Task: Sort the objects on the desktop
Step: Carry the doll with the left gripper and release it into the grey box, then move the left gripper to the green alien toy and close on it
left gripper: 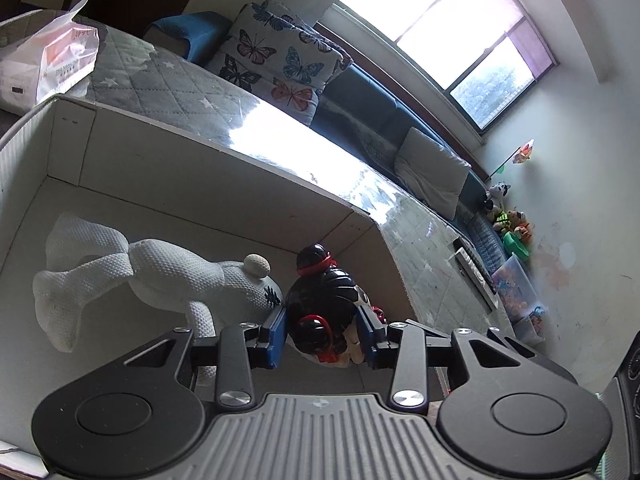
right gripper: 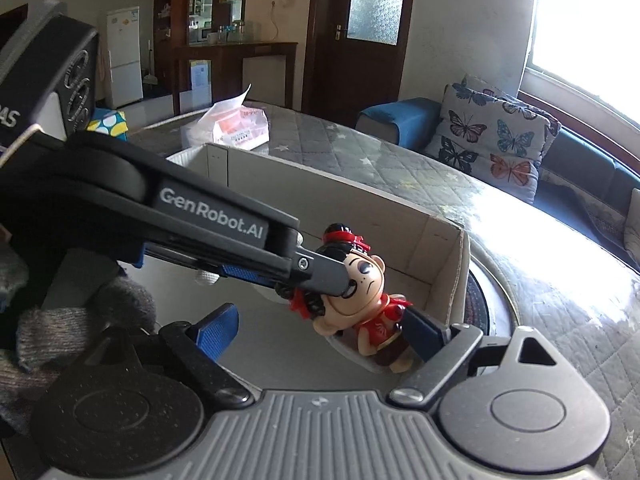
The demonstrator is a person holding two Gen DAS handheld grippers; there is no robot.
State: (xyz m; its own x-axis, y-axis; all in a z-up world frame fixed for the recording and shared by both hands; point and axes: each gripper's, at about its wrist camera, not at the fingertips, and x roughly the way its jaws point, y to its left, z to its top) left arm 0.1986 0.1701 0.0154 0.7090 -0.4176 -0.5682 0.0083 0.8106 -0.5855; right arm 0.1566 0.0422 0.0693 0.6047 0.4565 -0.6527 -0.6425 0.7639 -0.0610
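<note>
I count one cardboard box (left gripper: 248,184) on my feeds, and two toys lying in it: one white knitted bear (left gripper: 152,280) and one cartoon figurine (right gripper: 360,292) with black hair and red clothes. Two grippers show, the left gripper (left gripper: 322,332) and the right gripper (right gripper: 320,328). On the bench (right gripper: 360,148) beyond the box I see one white plastic bag (right gripper: 236,124). Against the window sits one butterfly-print cushion (right gripper: 492,136) and one plain white cushion (left gripper: 432,172).

Butterfly cushion (left gripper: 276,60) beside bright window (left gripper: 448,28)
</note>
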